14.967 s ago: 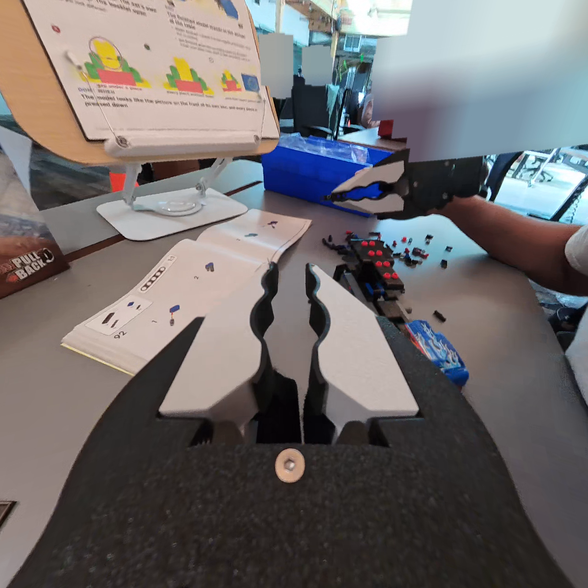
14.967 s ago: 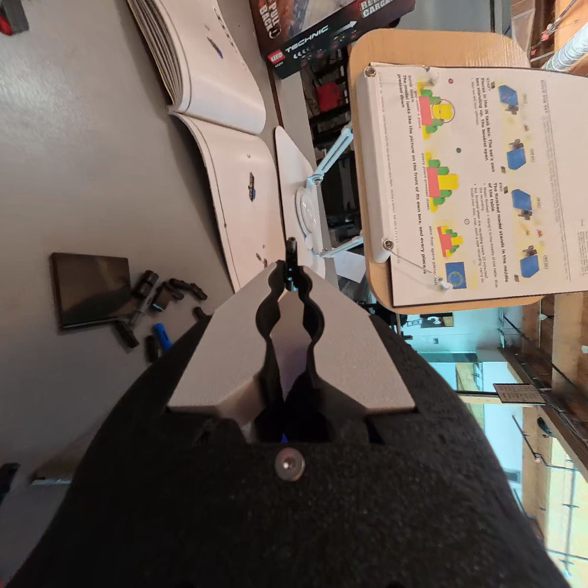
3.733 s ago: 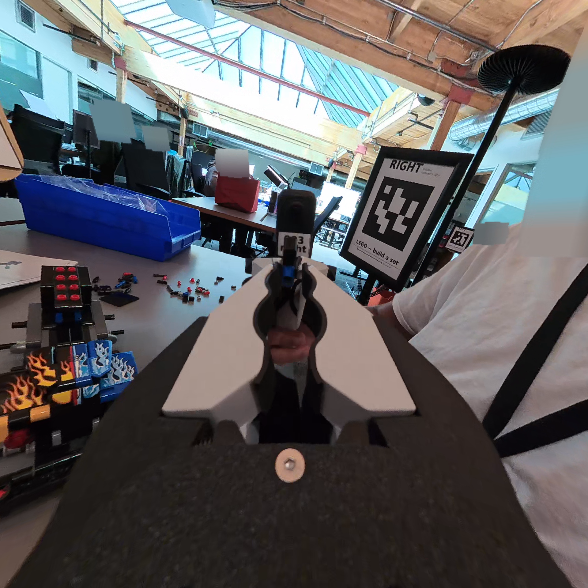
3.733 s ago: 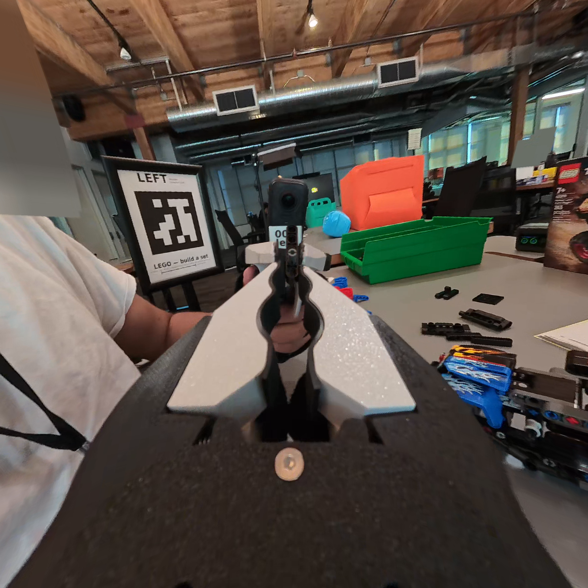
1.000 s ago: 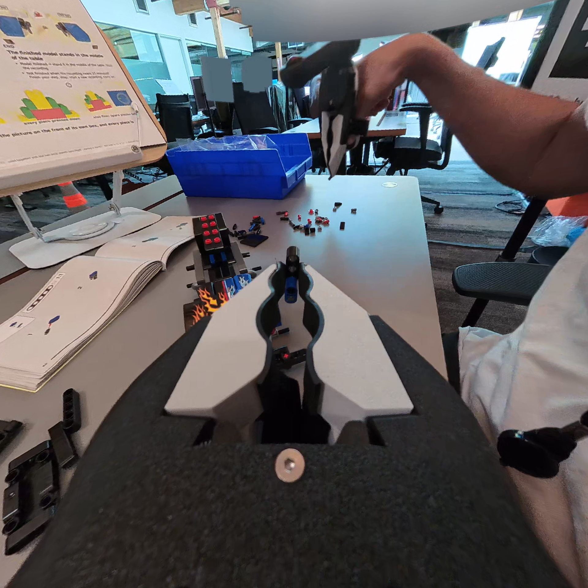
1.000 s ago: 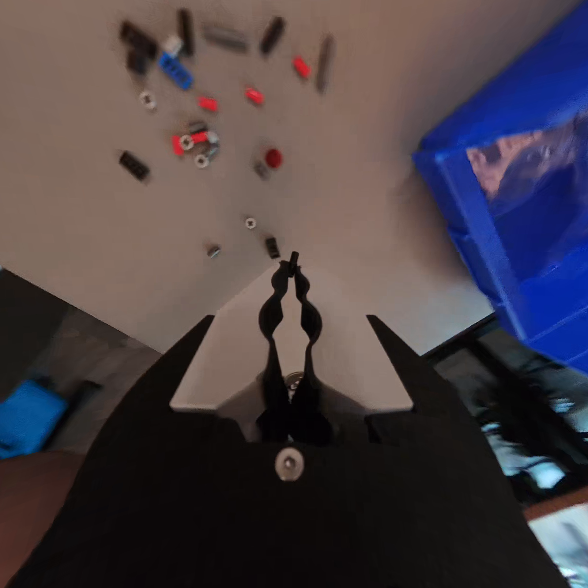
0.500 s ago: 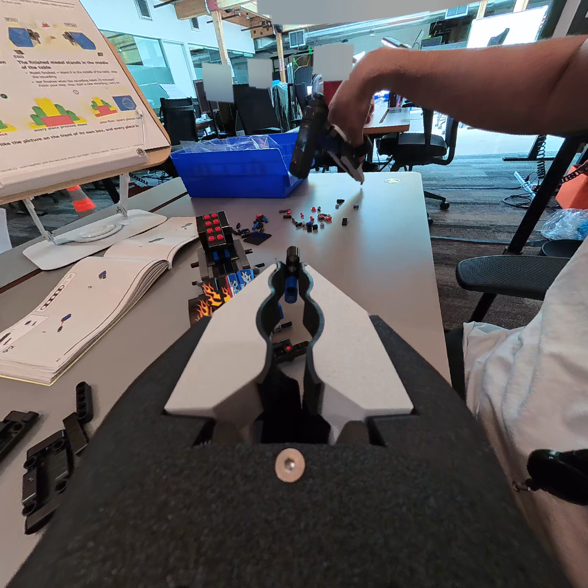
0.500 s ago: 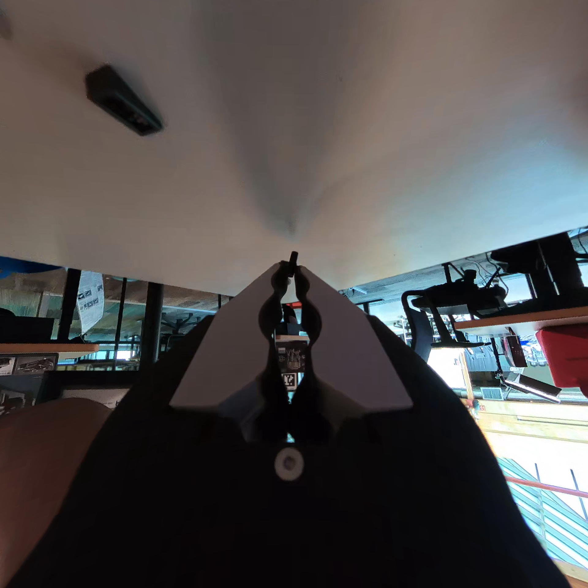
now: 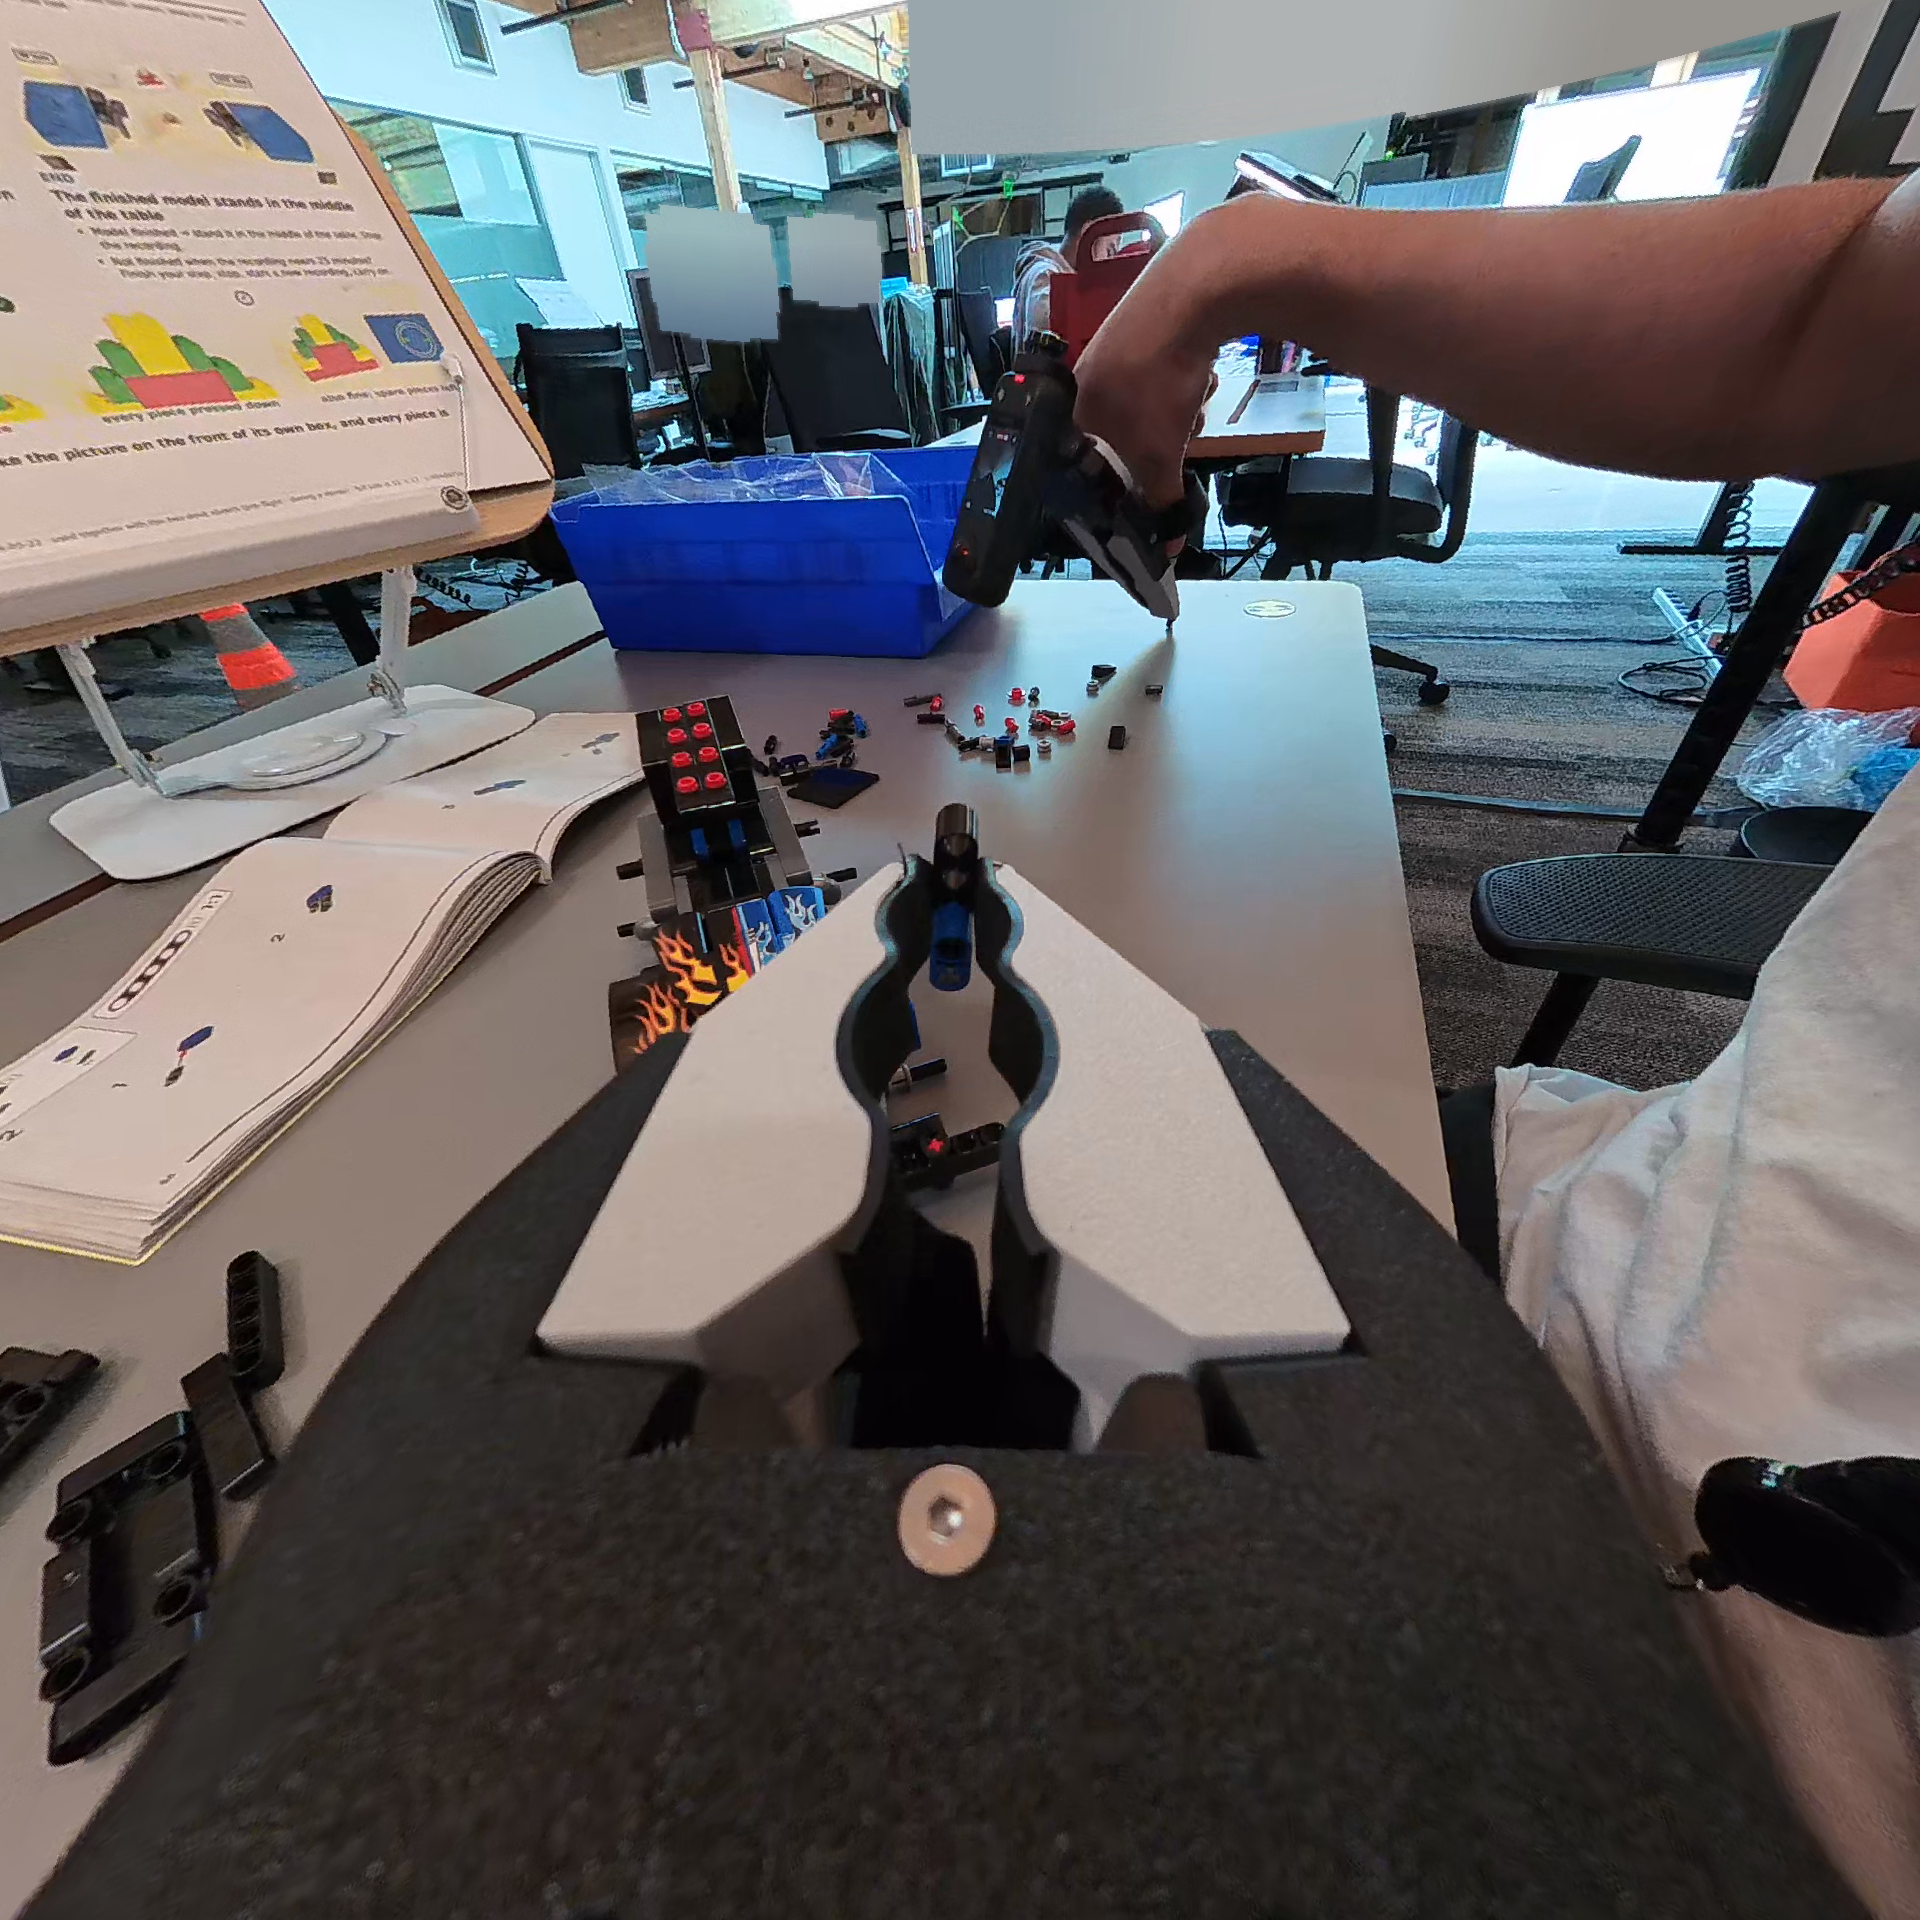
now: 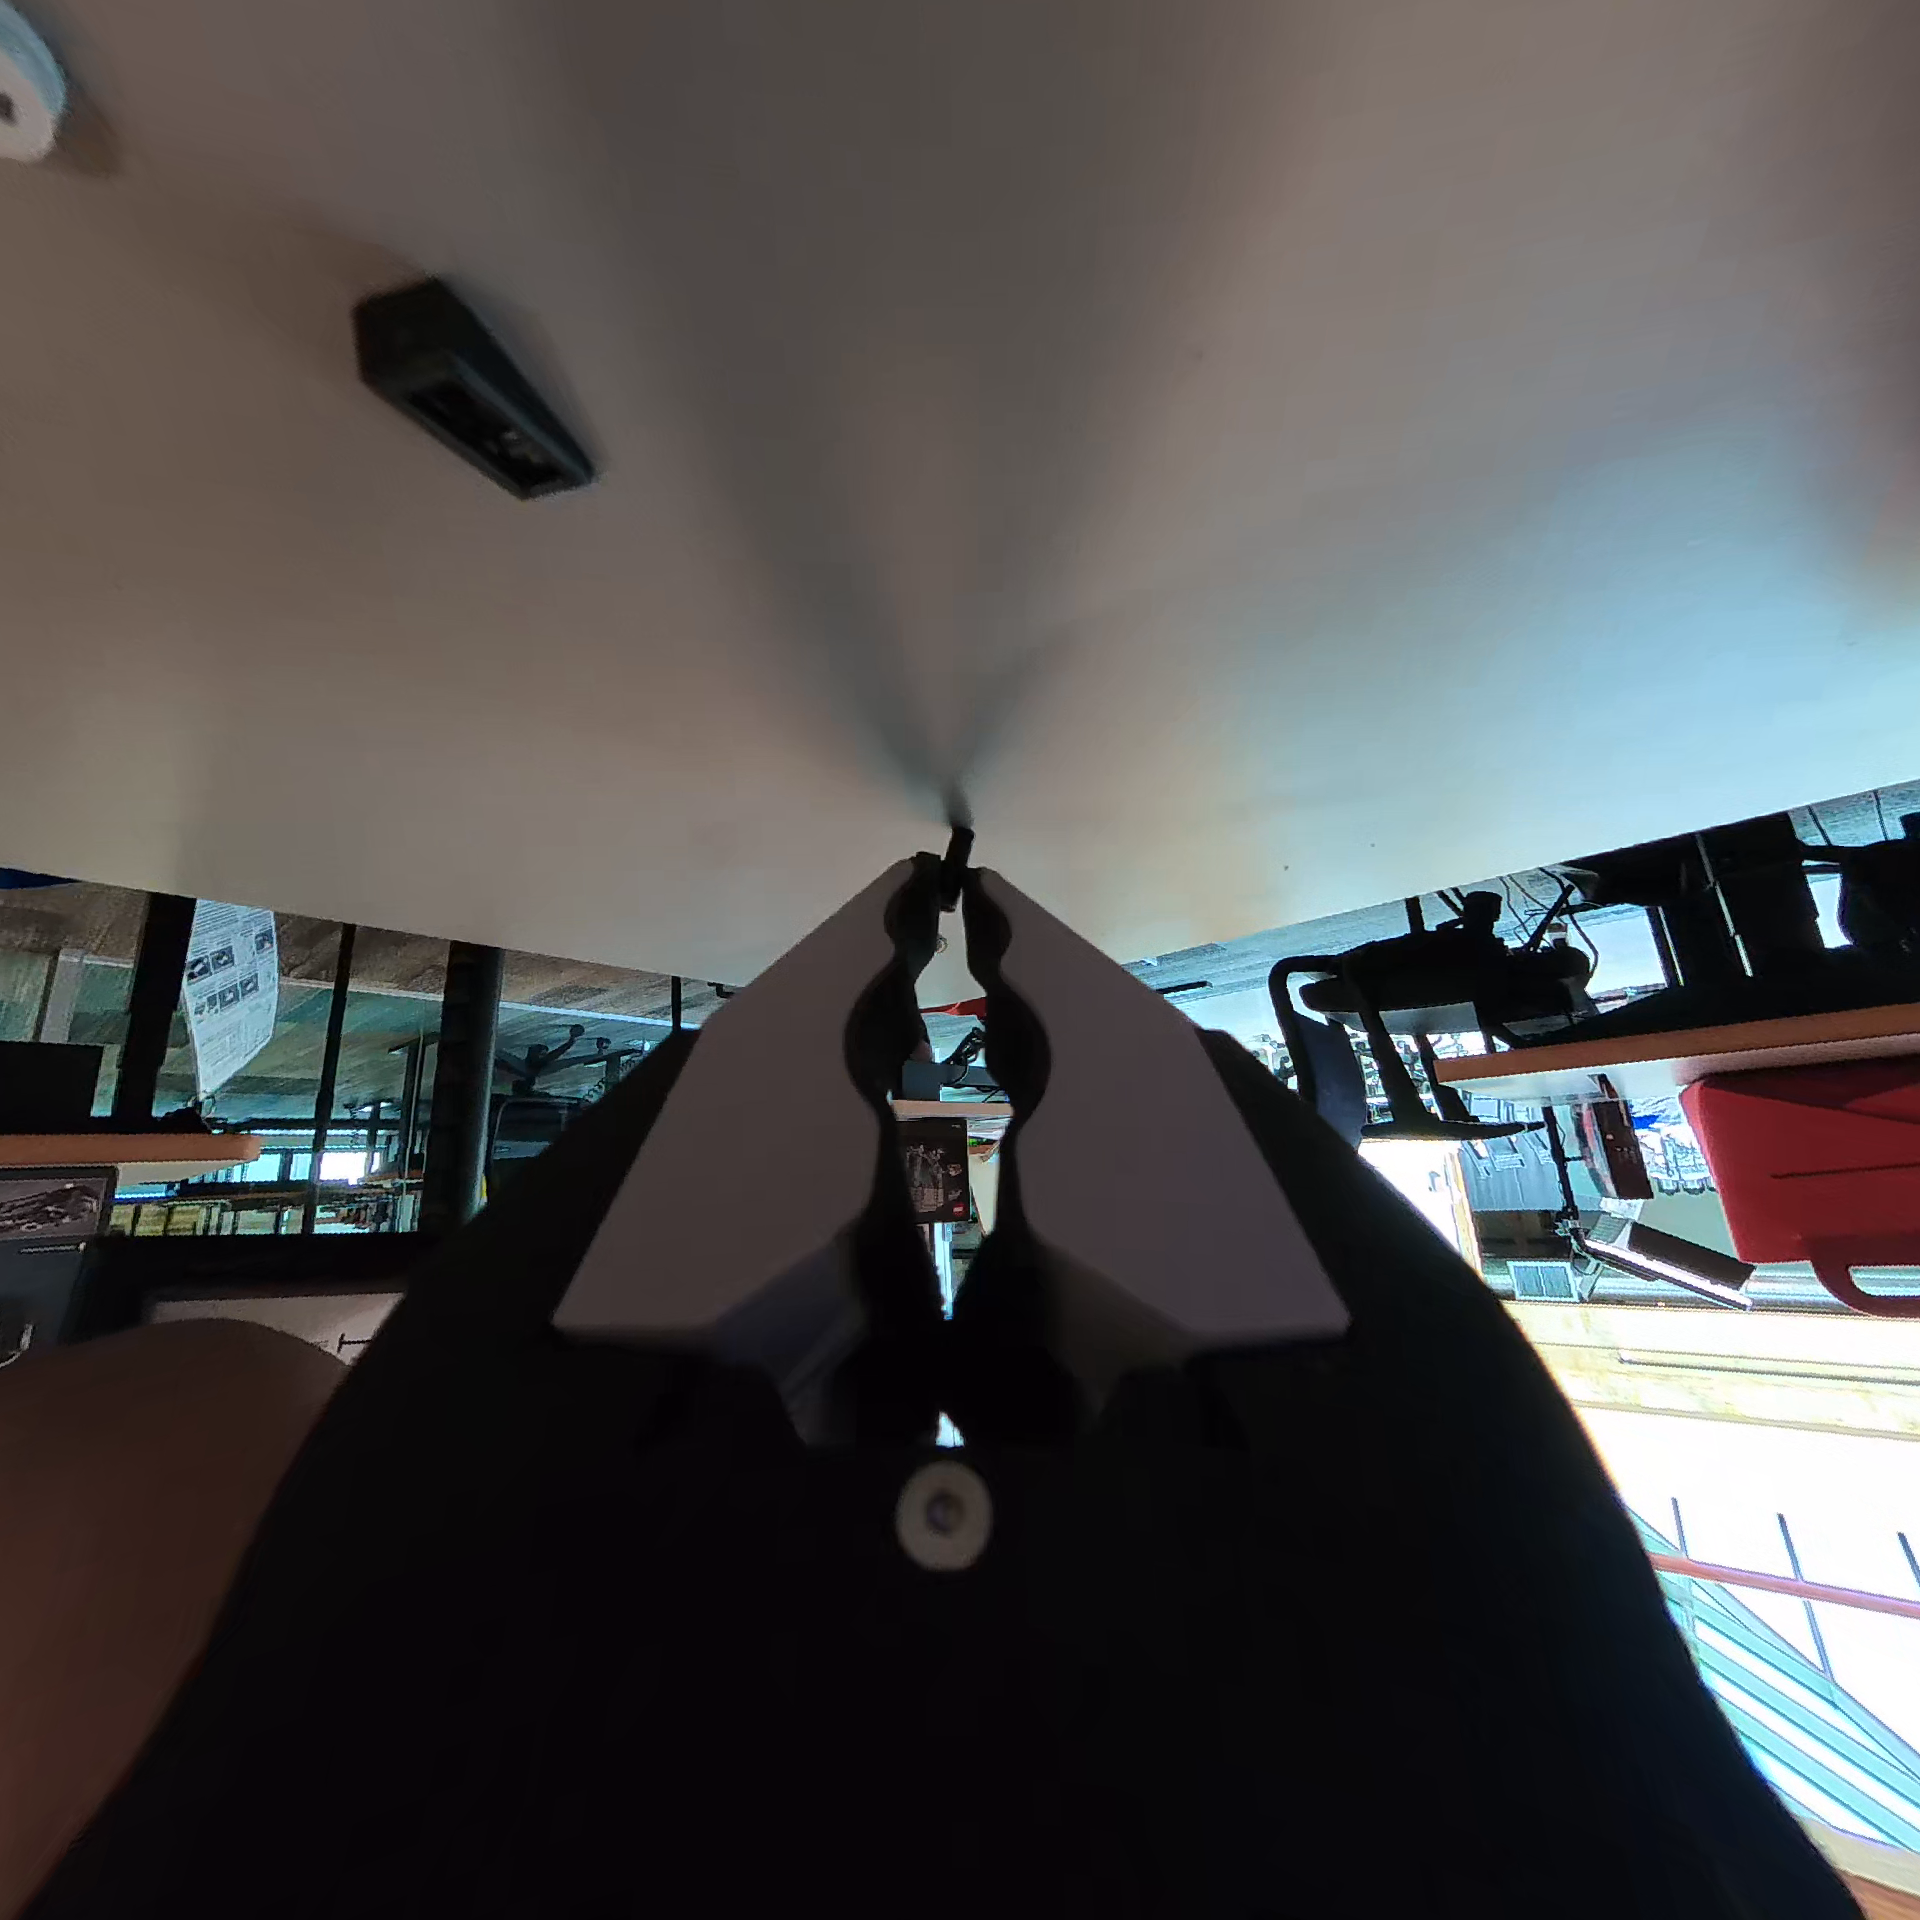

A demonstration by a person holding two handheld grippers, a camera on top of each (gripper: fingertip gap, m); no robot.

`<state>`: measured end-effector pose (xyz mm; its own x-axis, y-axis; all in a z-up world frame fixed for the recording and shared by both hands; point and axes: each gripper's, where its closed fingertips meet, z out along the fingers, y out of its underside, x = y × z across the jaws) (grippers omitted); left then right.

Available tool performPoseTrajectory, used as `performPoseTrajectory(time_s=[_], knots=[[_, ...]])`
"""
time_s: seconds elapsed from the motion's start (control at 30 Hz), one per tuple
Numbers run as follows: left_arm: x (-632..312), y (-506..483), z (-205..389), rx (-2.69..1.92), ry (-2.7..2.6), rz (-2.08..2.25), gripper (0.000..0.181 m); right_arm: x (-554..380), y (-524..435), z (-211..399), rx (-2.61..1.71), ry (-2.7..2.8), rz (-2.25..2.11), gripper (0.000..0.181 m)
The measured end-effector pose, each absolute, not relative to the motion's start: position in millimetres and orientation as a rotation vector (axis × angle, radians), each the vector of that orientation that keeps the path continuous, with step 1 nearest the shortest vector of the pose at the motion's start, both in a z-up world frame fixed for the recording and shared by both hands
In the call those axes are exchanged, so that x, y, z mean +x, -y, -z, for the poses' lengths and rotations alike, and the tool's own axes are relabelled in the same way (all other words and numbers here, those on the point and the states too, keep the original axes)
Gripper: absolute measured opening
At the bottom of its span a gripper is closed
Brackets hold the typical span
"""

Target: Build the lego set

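My left gripper [image 9: 951, 883] is shut on a small blue and black connector piece [image 9: 950, 935] and holds it above the grey table [image 9: 1226, 883]. The part-built black car with flame stickers [image 9: 717, 862] lies just left of the fingertips. My right gripper [image 10: 948, 878] is shut on a thin black pin [image 10: 954, 847], whose tip touches the table [image 10: 1039, 416]. In the left wrist view the right gripper [image 9: 1166, 608] points down at the far right of the table, beyond a scatter of small red and black parts [image 9: 1013, 722].
An open instruction booklet [image 9: 312, 966] lies at left, a sheet on a stand [image 9: 208, 312] behind it. A blue bin [image 9: 769, 551] stands at the back. Black beams [image 9: 135, 1507] lie near left. A lone black piece [image 10: 473, 390] lies near the right gripper. A chair [image 9: 1642, 914] stands beside the table.
The right gripper has come down from above the loose parts to the far right of the table, its pin now touching the surface. The left gripper has hardly moved.
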<state>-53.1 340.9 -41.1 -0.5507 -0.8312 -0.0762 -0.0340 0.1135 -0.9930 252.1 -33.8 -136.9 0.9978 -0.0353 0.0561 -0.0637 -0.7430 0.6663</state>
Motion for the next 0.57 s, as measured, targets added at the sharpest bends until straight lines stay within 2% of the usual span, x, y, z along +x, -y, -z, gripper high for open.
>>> performPoseTrajectory(time_s=[0.03,0.57], knots=[[-53,-341,41,-0.850,-1.722,1.509,0.006,252,34,137,2.413,0.069,-0.051,0.003],[-53,-339,43,-0.848,-1.735,1.503,0.006,262,32,143,2.454,0.057,-0.107,0.011]])
